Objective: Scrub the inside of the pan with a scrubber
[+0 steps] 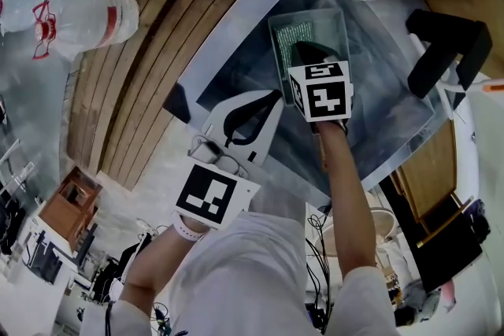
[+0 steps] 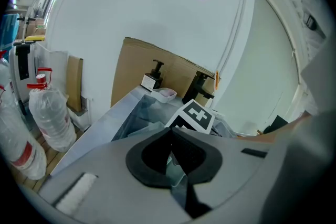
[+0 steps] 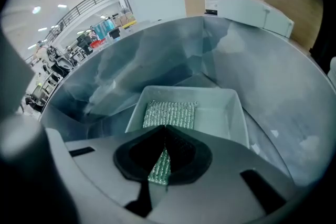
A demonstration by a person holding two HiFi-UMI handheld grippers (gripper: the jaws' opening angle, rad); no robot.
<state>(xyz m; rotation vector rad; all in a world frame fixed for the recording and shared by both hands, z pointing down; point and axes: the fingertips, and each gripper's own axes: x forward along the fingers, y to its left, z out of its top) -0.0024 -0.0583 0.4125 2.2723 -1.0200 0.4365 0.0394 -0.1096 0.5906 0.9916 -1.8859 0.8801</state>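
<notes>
- Head view: pan (image 1: 339, 26), a pale rectangular tray, sits in the plastic-lined sink (image 1: 236, 71). The scrubber (image 1: 298, 32), green mesh, lies flat inside it.
- Right gripper (image 1: 302, 51) reaches into the pan at the scrubber's near end. Left gripper (image 1: 272, 98) hangs just beside the pan, over the sink's near edge.
- Left gripper view: left gripper (image 2: 169, 132) has its jaws closed tip to tip, nothing between them. The right gripper's marker cube (image 2: 195, 115) shows just beyond.
- Right gripper view: right gripper (image 3: 166, 128) is closed on the scrubber (image 3: 170, 113); mesh shows in the gap behind the tips. The rest lies on the pan (image 3: 232, 113) floor.
</notes>
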